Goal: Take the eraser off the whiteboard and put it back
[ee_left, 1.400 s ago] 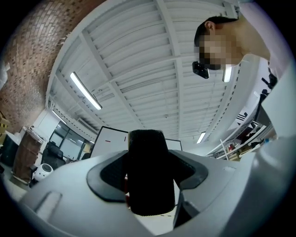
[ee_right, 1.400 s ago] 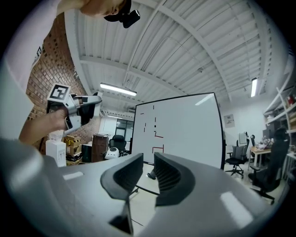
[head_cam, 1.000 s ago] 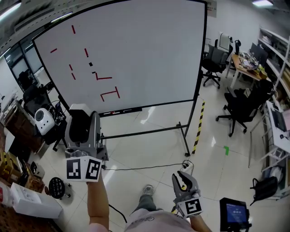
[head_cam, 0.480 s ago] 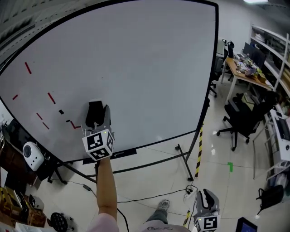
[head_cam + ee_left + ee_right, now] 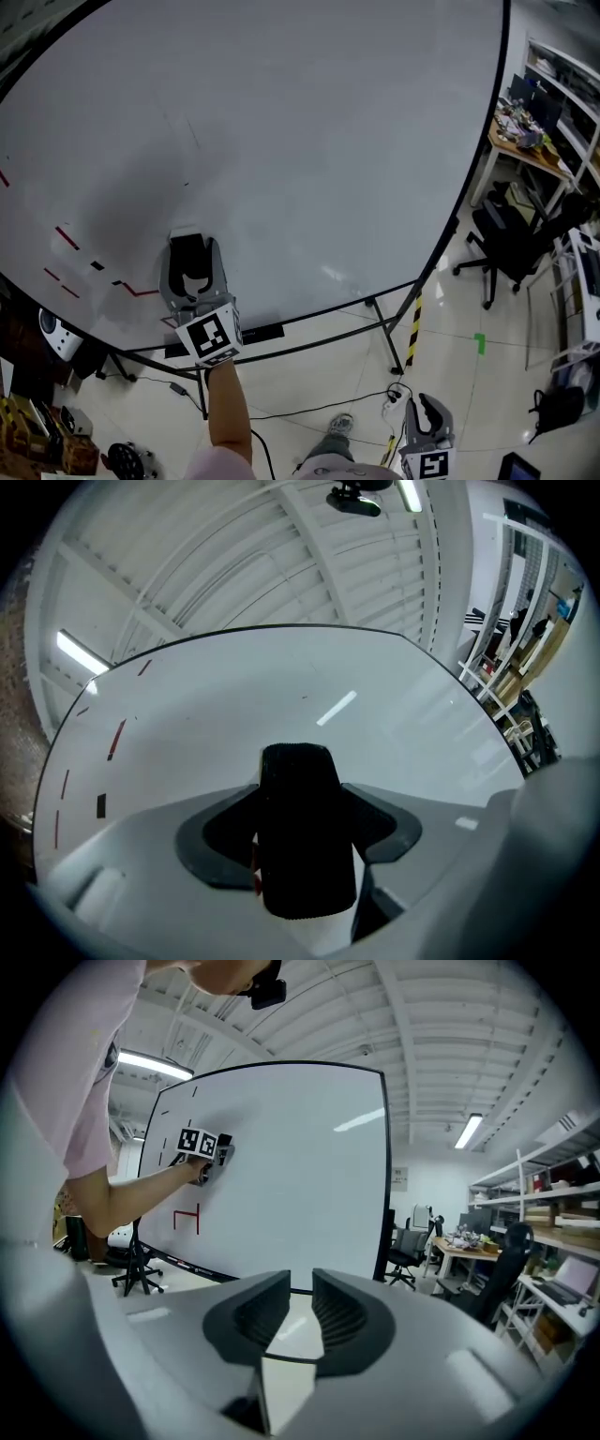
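Eraser (image 5: 298,836) sits before the broad whiteboard (image 5: 309,141), near its lower left, clamped between the jaws of the left hand-held gripper (image 5: 194,253). The right hand-held gripper (image 5: 427,405) hangs low, its jaws slightly parted and empty.

whiteboard (image 5: 309,141): white face, black frame, short red strokes and small black marks at its left
eraser (image 5: 302,846): black, finely ribbed
left claw (image 5: 193,251): grey, black lining; its cube (image 5: 211,337) white with black square markers
right claw (image 5: 301,1283): grey, black ribbed lining
floor (image 5: 469,403): pale glossy tiles
floor mark (image 5: 480,344): green
floor tape (image 5: 412,323): yellow and black stripes
chair (image 5: 506,248): black
sleeve (image 5: 220,466): pink
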`<state>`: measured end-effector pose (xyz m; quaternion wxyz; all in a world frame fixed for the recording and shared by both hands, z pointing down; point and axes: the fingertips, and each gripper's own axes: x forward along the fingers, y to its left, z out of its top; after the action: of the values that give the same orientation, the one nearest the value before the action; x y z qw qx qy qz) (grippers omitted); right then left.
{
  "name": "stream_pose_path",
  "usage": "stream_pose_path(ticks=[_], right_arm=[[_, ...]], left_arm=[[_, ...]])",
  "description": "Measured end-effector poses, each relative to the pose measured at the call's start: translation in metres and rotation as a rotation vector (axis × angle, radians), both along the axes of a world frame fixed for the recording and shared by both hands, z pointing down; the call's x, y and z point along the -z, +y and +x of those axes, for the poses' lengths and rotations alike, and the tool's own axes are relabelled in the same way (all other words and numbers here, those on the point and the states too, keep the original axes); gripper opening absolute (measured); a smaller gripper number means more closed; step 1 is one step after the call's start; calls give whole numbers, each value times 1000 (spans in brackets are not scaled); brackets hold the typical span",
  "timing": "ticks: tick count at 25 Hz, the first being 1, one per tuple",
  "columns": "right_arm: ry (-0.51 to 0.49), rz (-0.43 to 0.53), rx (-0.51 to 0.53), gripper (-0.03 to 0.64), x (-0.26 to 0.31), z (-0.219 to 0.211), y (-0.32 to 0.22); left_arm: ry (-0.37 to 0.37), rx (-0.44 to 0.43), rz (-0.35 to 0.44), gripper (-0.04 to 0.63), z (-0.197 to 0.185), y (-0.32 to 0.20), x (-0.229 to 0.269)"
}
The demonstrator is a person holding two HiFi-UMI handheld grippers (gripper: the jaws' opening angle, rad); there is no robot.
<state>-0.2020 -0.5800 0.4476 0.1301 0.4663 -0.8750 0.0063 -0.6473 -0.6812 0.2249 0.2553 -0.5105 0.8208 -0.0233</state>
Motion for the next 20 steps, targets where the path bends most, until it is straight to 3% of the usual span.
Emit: stream_pose_path(ticks=[5, 9, 12, 17, 20], right_arm=[[-14, -1, 43, 75, 4, -8, 3], [-39, 23, 65, 75, 14, 1, 29], [-57, 65, 83, 75, 19, 15, 61], [-174, 162, 136, 75, 35, 57, 159], [-210, 198, 210, 75, 37, 77, 214]], left_arm=[[-66, 35, 14, 281, 13, 20, 9], [4, -24, 90, 279, 39, 82, 26], [75, -87, 104, 279, 76, 155, 11], [244, -153, 65, 253, 162, 307, -49], [252, -152, 74, 253, 202, 402, -56]])
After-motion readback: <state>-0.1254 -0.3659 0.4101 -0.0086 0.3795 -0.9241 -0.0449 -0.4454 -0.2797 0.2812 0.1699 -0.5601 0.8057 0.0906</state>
